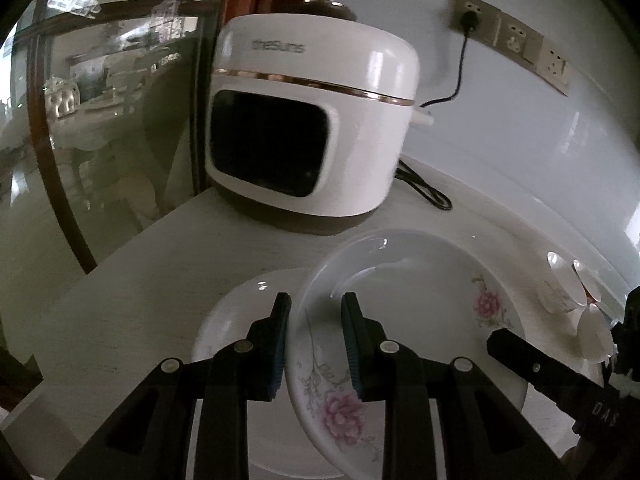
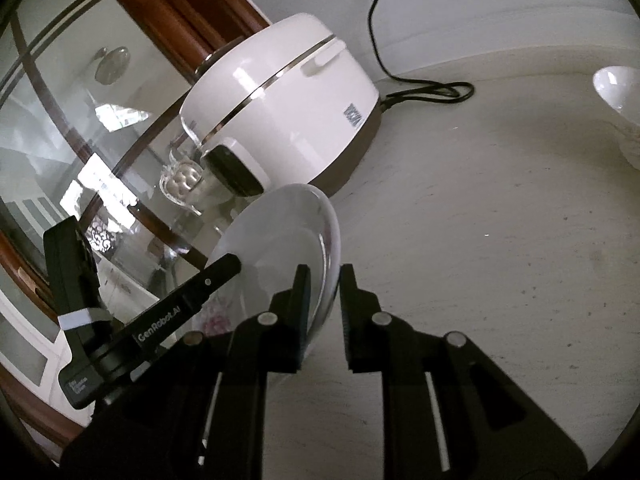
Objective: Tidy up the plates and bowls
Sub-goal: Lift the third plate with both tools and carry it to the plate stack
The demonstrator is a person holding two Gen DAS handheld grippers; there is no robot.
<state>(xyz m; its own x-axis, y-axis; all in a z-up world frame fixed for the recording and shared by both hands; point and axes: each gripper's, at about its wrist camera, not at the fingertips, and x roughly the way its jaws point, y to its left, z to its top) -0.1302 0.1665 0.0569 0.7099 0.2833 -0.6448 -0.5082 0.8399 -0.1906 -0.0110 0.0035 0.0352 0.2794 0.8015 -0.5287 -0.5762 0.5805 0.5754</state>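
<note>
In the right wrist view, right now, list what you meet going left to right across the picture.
Glass cabinet door → rice cooker → looped black cord → white bowl.
</note>
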